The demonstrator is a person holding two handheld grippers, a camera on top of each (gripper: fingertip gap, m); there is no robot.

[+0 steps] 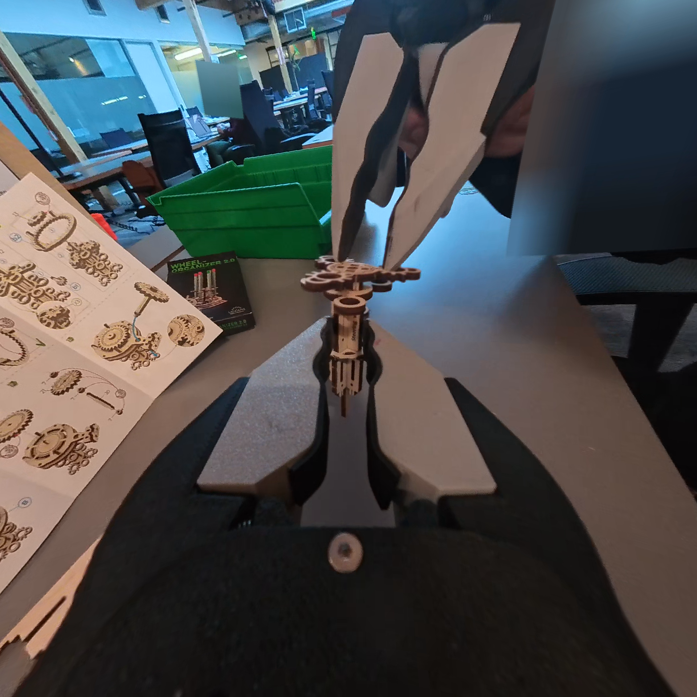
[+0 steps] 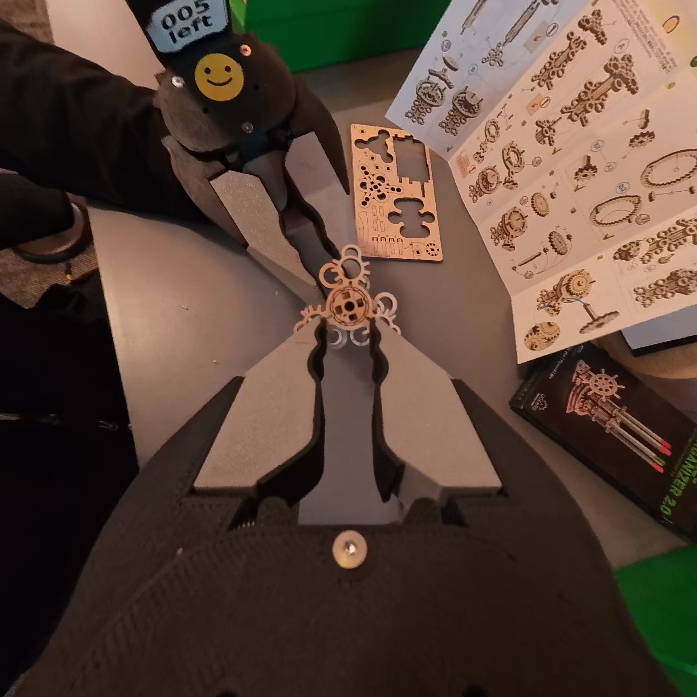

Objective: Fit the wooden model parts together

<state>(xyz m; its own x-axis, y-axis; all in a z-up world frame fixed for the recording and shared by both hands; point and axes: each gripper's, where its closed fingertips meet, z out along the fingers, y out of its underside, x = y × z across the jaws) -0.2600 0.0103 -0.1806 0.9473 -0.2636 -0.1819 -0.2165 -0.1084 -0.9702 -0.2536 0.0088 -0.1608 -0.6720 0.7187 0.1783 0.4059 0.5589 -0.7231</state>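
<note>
Gripping wooden shaft (image 1: 347,354) upright, left tool (image 1: 346,328); right tool (image 2: 349,328) pinching lobed plate (image 2: 347,301) from above.

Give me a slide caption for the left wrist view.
Left gripper holds the wooden column while right gripper seats the ringed plate.

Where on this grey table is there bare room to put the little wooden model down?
Bare grey table lies left of the wooden model, between the left gripper and the table's near edge. The right side is crowded: the punched plywood sheet, the instruction sheet and the black box lie close together.
</note>
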